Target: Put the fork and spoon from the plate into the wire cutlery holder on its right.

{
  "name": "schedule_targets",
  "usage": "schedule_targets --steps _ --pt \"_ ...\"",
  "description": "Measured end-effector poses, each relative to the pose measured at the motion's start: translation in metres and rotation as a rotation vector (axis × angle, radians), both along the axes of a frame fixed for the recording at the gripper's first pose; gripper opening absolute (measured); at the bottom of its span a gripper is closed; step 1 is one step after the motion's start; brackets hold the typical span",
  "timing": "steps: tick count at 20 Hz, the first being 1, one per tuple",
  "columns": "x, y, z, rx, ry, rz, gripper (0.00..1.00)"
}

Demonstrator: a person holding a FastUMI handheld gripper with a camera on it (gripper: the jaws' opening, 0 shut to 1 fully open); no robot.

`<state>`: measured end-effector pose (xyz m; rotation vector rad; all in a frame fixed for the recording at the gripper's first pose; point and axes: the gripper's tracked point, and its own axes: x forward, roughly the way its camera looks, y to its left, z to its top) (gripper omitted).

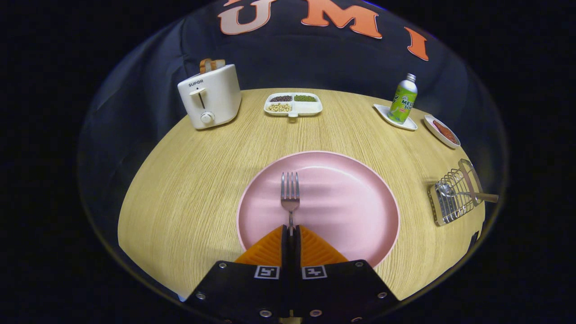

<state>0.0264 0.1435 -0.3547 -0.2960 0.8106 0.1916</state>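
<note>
Far beyond the tongs and to their left, a toaster (pixel 210 96) with bread in its slot is seen on the wooden table (pixel 189 189). Straight ahead and well beyond, a divided tray (pixel 293 104) of beans and grains is set near the table's far edge. The tongs (pixel 291 230) are clenched on the handle of the fork (pixel 290 194), whose tines are pointed away over the pink plate (pixel 342 202); whether the fork is lifted or resting on the plate cannot be told. Far off to the right, a green bottle (pixel 403 100) is stood on a small white dish (pixel 396 118), with a dish of red food (pixel 443 131) just beside it. Nearer, right of the plate, the wire cutlery holder (pixel 454 195) is seen with what appears to be the spoon (pixel 468 194) already laid in it, handle sticking out.
</note>
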Motion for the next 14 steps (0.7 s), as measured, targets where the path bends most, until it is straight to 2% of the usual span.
schedule_targets --steps 6,14 --pt "0.005 -0.019 0.038 -0.019 -0.038 0.043 0.04" --pt "0.000 -0.056 0.066 -0.016 -0.017 0.039 0.01"
